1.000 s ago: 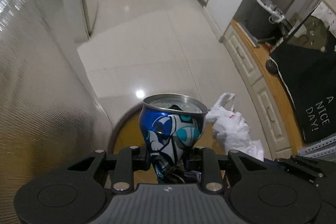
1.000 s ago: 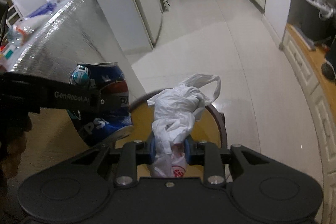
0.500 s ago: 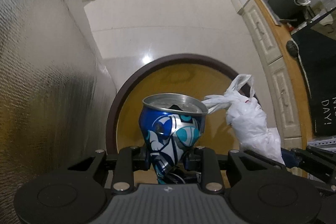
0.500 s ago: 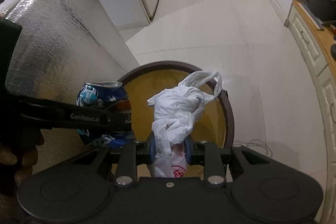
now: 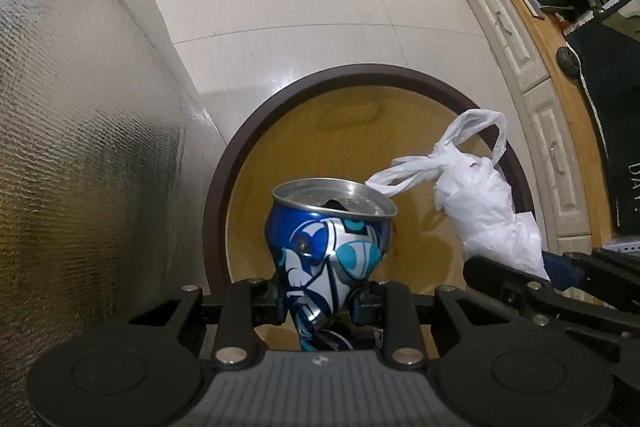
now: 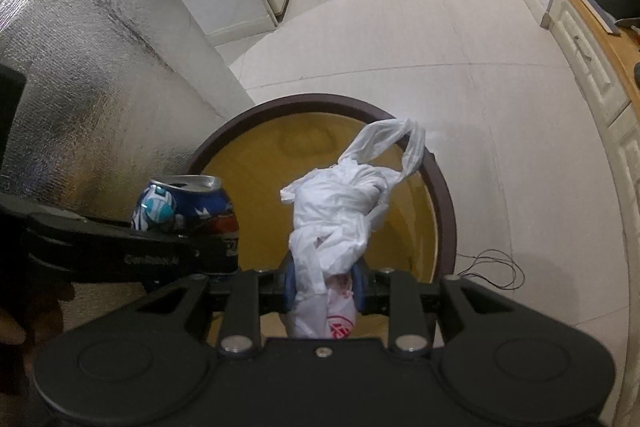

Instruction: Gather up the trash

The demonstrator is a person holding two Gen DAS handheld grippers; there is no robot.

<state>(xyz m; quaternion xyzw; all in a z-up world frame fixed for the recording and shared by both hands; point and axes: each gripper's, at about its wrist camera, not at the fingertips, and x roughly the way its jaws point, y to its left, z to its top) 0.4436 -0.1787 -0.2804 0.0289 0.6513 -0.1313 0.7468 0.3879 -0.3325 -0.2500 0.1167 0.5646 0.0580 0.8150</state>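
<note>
— So, what does the left gripper point(image 5: 320, 301) hold?
— It squeezes a dented blue can point(image 5: 330, 239) over the round bin point(image 5: 218, 187).
— And the right gripper point(image 6: 325, 287)?
— It pinches a white bag point(image 6: 340, 219) over that bin point(image 6: 444, 211), beside the can point(image 6: 186, 203).

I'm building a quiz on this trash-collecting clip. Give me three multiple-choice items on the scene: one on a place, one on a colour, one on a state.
1. What lies below both held items?
A. a round bin
B. a sink
C. a drawer

2. The can's main colour?
A. red
B. blue
C. green

3. The can's condition?
A. intact
B. crushed
C. cut in half

Answers:
1 A: the can in the left gripper and the plastic bag in the right gripper hang over the round bin.
2 B: its wall is blue.
3 B: its lower body is pinched narrow.
</note>
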